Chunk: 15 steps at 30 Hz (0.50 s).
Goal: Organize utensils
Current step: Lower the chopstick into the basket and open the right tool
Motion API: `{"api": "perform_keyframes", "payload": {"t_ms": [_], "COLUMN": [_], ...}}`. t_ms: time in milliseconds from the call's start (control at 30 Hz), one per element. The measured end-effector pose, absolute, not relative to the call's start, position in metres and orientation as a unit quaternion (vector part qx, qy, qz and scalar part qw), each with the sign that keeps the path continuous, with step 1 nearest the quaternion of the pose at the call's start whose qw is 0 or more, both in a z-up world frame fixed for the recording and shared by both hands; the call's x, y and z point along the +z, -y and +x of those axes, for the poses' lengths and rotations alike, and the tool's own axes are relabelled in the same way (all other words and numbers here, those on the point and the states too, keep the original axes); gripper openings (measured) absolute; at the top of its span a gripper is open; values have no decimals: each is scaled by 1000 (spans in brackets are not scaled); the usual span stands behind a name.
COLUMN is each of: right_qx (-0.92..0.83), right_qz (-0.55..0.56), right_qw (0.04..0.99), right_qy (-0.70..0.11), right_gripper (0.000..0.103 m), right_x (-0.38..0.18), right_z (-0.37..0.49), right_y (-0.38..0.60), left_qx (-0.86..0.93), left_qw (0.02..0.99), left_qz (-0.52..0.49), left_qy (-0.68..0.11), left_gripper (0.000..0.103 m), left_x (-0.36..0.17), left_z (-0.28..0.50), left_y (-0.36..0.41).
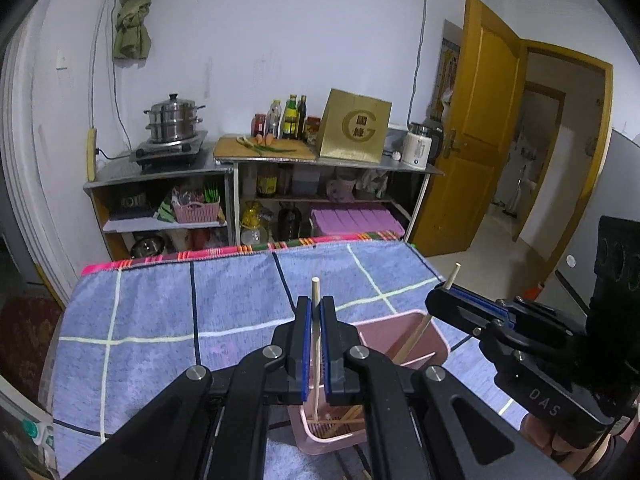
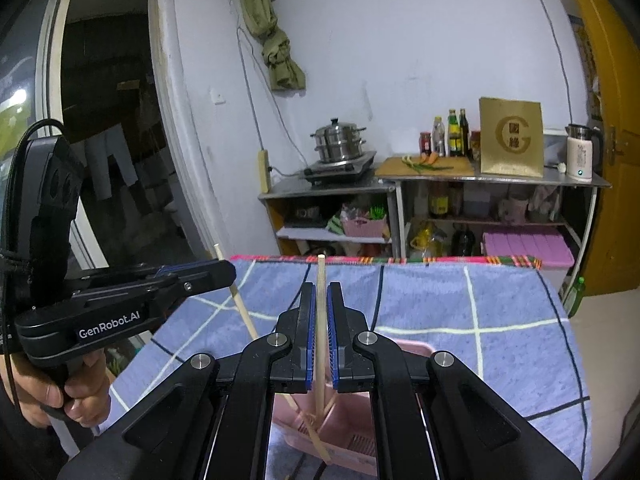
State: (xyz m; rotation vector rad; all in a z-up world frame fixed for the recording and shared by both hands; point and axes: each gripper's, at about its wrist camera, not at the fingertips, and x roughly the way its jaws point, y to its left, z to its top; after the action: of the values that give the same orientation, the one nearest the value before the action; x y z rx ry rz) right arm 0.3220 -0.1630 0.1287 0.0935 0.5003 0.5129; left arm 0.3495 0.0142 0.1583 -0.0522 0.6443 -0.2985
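Observation:
A pink slotted utensil basket (image 1: 424,340) stands on the blue checked cloth, under both grippers; it also shows in the right wrist view (image 2: 360,436). My left gripper (image 1: 316,308) is shut on a pale wooden chopstick (image 1: 315,344) that stands upright with its lower end inside the basket. My right gripper (image 2: 320,294) is shut on a second wooden chopstick (image 2: 320,332), also upright with its tip in the basket. Each gripper shows in the other's view, the right one (image 1: 444,292) and the left one (image 2: 224,270). More chopsticks lie in the basket bottom.
The table is covered by the blue checked cloth (image 1: 160,320) with a red striped far edge. Behind it stand metal shelves with a steamer pot (image 1: 174,118), a cutting board, bottles, a gold box (image 1: 354,126) and a kettle. An open yellow door (image 1: 484,120) is at the right.

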Motion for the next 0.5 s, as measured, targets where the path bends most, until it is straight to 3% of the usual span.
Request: {"api": "perform_keyframes", "payload": {"t_ms": [367,500], "right_qx": [251,249], "right_qz": [36,39], "right_qw": [929,929], "right_qy": [-271,-271], "right_gripper": [6,14], "right_x": [114,118], "right_z": [326,321], "right_y": [162,166], "left_qx": [-147,-143], "left_qw": [932,933], "left_qz": [-16,-18], "left_qy": [-329,-330], "left_gripper": [4,4], "left_x": [140,140], "left_z": [348,343], "left_y": [-11,-13]}}
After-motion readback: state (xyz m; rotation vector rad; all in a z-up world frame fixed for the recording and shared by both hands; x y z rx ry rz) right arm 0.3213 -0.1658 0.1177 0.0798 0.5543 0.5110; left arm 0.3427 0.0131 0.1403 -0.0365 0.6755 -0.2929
